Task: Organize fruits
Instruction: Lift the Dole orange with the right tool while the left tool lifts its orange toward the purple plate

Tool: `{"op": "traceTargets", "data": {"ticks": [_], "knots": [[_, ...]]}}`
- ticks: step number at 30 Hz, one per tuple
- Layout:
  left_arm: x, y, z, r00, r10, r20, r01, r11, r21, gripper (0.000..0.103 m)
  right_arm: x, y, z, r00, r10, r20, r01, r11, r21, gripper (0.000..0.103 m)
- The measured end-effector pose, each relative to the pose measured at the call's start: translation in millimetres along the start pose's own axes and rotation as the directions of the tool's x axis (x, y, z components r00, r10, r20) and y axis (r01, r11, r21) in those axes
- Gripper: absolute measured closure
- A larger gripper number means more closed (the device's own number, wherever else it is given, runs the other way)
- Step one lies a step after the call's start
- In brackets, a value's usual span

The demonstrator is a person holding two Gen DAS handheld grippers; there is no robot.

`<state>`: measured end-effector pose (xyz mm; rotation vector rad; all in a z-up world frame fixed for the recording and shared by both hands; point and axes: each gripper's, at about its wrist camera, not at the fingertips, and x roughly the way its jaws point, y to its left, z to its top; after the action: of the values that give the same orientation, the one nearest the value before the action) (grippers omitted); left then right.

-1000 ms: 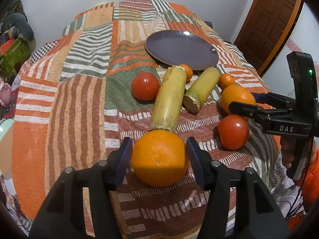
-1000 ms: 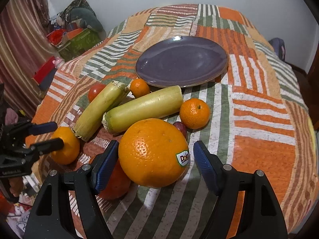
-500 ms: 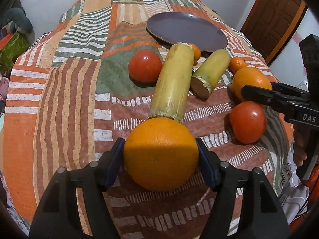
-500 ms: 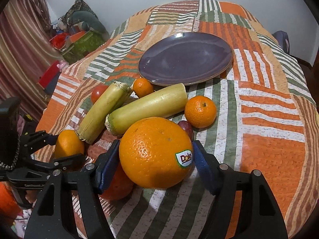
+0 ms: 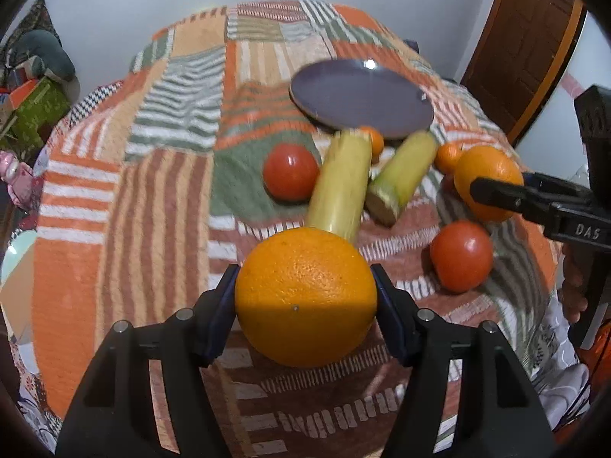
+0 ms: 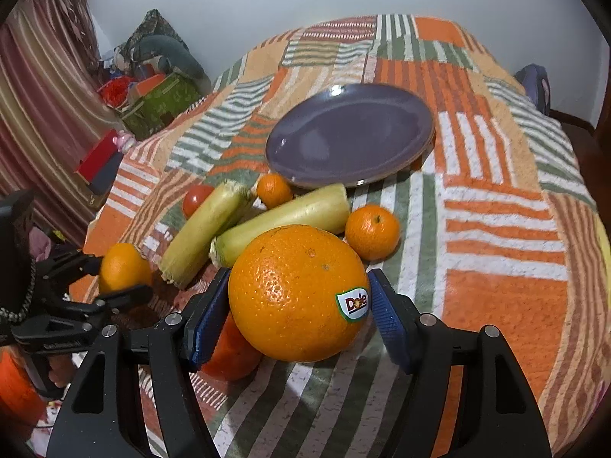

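My left gripper [image 5: 305, 305] is shut on a plain orange [image 5: 305, 297] and holds it above the patchwork cloth. My right gripper [image 6: 299, 305] is shut on an orange with a Dole sticker [image 6: 298, 290], also lifted; it shows in the left wrist view [image 5: 487, 183] too. An empty purple plate [image 6: 349, 133] lies beyond the fruit. Two yellow-green cane pieces [image 6: 282, 221] [image 6: 202, 233], two tomatoes [image 5: 291, 171] [image 5: 461, 255] and two small tangerines [image 6: 372, 232] [image 6: 274, 190] lie between the grippers and the plate.
The patchwork cloth [image 6: 496, 210] covers a round table that drops off at its edges. A brown door [image 5: 530, 38] stands at the right. Bags and boxes [image 6: 152, 87] sit on the floor at the left by a striped curtain.
Both grippers closed on their oranges and lifted them off the cloth. The left gripper's view has risen and pulled back slightly.
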<state>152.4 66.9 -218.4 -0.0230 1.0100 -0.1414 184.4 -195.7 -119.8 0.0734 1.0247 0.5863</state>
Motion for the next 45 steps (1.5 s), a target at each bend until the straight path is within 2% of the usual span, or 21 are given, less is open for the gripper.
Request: {"op": "traceTargets", "data": {"ticks": [12,19,34,45], "knots": [[-32.7,-13.6,50.3,0.989,-0.013,0.149,0.010,1.000,0.020,0.038,-26.2,-7.3,23.4,0.994,-0.044,0.103,0.044,0.999,0.002,0.036],[-34.6,-20.4,80.7,0.979,-0.030,0.200,0.026,0.999,0.025,0.038,-39.7,-17.1,42.1,0.984,-0.077,0.161,0.077,0.997,0.003,0.036],[-15.4,-25.0,139.0,0.971,-0.036,0.238,0.026,0.999,0.044,0.038,-37.8,-34.6,84.2,0.967,-0.108,0.232,0.114,0.993,-0.010,0.036],[27.9,-27.3,179.2,0.976,-0.057,0.210,0.049,0.998,0.046,0.038,-12.2,-36.9,113.4,0.965,-0.102,0.242,0.117,0.992,-0.051,0.036]]}}
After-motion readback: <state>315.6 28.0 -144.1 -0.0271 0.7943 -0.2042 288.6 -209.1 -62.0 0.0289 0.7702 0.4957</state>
